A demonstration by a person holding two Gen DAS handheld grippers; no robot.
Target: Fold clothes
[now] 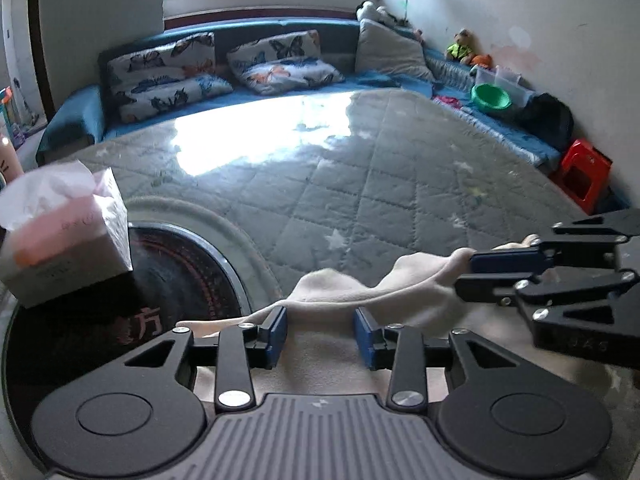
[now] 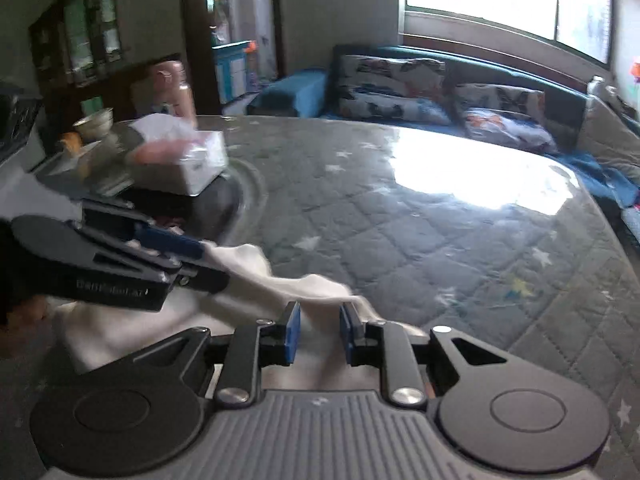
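A cream-white garment (image 1: 344, 292) lies at the near edge of the quilted grey table cover (image 1: 380, 184). In the left wrist view my left gripper (image 1: 320, 334) has its jaws apart, with the cloth lying between and under them. My right gripper (image 1: 464, 276) comes in from the right with its blue pads pressed together on the cloth's raised edge. In the right wrist view my right gripper (image 2: 319, 330) shows a gap between its pads with the garment (image 2: 288, 284) bunched in it, and my left gripper (image 2: 200, 258) comes in from the left over the cloth.
A tissue box (image 1: 68, 236) stands on a dark round turntable (image 1: 176, 276) at the left. A pink bottle (image 2: 174, 88) and a bowl (image 2: 94, 122) stand beyond it. A blue sofa (image 1: 76, 120) with butterfly cushions (image 1: 168, 76) lines the far side; a red stool (image 1: 584, 176) is at right.
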